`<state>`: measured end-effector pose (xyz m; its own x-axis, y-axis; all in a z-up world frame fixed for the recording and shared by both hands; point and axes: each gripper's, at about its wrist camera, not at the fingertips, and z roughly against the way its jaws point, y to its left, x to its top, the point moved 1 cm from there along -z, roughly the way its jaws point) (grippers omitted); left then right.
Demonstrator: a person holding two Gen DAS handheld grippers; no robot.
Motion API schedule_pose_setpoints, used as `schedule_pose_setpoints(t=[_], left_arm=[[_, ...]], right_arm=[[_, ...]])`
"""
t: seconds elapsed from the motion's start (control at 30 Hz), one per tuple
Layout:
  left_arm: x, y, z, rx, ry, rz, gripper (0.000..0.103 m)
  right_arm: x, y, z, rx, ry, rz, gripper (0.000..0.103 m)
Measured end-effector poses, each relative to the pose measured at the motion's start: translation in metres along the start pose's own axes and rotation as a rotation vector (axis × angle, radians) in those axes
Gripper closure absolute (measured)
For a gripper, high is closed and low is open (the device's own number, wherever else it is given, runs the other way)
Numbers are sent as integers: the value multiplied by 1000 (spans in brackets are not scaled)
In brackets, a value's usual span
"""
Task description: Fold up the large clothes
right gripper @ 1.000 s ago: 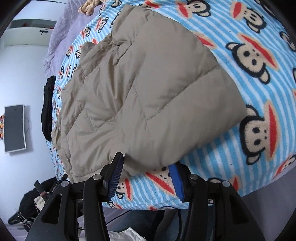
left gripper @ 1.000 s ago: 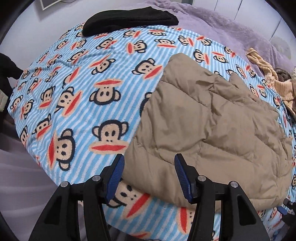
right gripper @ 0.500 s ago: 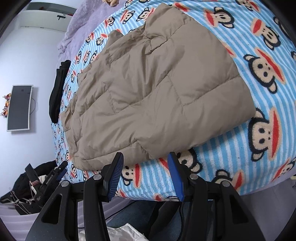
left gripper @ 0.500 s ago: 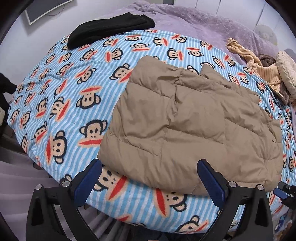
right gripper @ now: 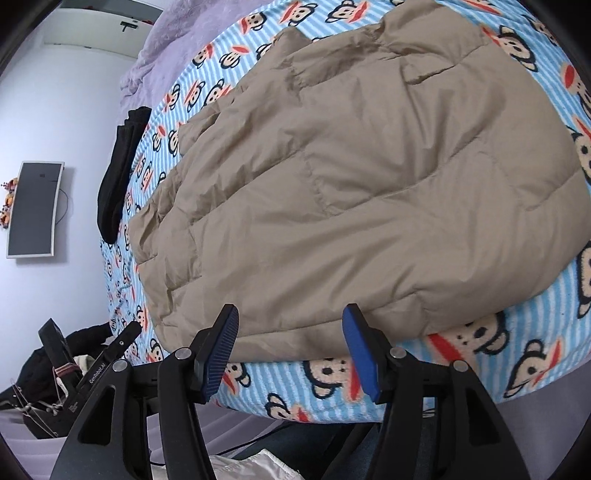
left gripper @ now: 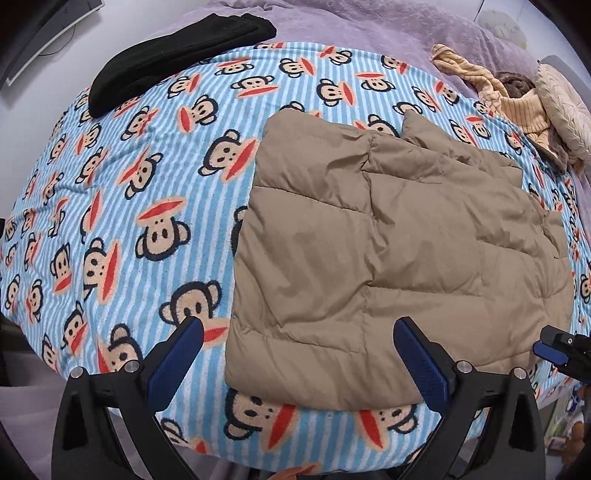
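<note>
A tan quilted puffer jacket [left gripper: 388, 240] lies folded flat on a blue striped monkey-print blanket [left gripper: 147, 184]. It fills most of the right wrist view [right gripper: 369, 184]. My left gripper [left gripper: 295, 332] is wide open and empty, hovering over the jacket's near left corner by the bed's front edge. My right gripper [right gripper: 290, 321] is open and empty, just in front of the jacket's near edge; its tip shows at the far right of the left wrist view [left gripper: 554, 347].
A folded black garment [left gripper: 177, 48] lies at the blanket's far left, also in the right wrist view [right gripper: 118, 170]. Yellow knitwear [left gripper: 495, 92] and a cushion [left gripper: 565, 110] sit far right on a purple cover [left gripper: 369, 22]. A monitor [right gripper: 33, 210] hangs on the wall.
My left gripper opened wide one second ago and has since dropped closer over the jacket's near corner. My right gripper opened wider and moved in toward the jacket's edge.
</note>
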<state>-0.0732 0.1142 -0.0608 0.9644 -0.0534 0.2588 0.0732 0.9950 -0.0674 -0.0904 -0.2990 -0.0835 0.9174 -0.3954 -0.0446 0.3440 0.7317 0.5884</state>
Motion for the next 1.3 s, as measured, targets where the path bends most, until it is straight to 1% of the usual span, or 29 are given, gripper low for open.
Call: schedule_pose_setpoints(t=[0.13,0.17,0.2,0.23,0.3,0.37,0.43,0.57,0.63,0.7,0.77,0.83,1.0,1.07,1.13,1.23,1.3], left_arm=[[9,11,-17,-18,31,-9,0],[11,13,-20,-23,34,-13,0],[14,15,-23,-30,37,-16,0],[16,18,-25,-36,40,-20,0],[22,21,-29,-40,36,-29,0],[30,23,-35,-29,26,-45,0],[40,24,-42,-23,32,-65,0],[53,27,-47,-39,20,-52,0],[57,29,-50,-36,20,-40,0],[58,35,-51,-56,26,-12,0],[57,42,-54,-133,36,10,0],[57,49,-65,-232,78,-1,0],[49,54,-108,-454,241,-50,0],[49,47,-124,-507,286,-76,0],[53,36,-134,-536,300,-110,0],[61,17,-142,-623,311,-139,0],[64,5,-148,-673,338,-152,0]], right_arm=[[-3,17,-21,-39,23,5,36],[-4,21,-23,-57,16,10,32],[-4,25,-25,-71,8,15,17],[-4,29,-26,-75,-1,19,13],[-3,37,-29,-92,-11,27,13],[-1,44,-31,-112,-14,26,13],[1,49,-33,-123,-24,19,13],[6,56,-39,-136,-22,12,13],[9,59,-42,-145,-13,27,13],[11,62,-43,-159,-6,58,13],[15,65,-46,-169,8,84,13],[20,68,-47,-171,17,99,13],[32,69,-52,-181,29,117,13],[34,67,-55,-183,38,118,13],[34,64,-58,-188,44,113,13],[34,63,-61,-192,48,107,13],[36,62,-63,-194,51,107,13]])
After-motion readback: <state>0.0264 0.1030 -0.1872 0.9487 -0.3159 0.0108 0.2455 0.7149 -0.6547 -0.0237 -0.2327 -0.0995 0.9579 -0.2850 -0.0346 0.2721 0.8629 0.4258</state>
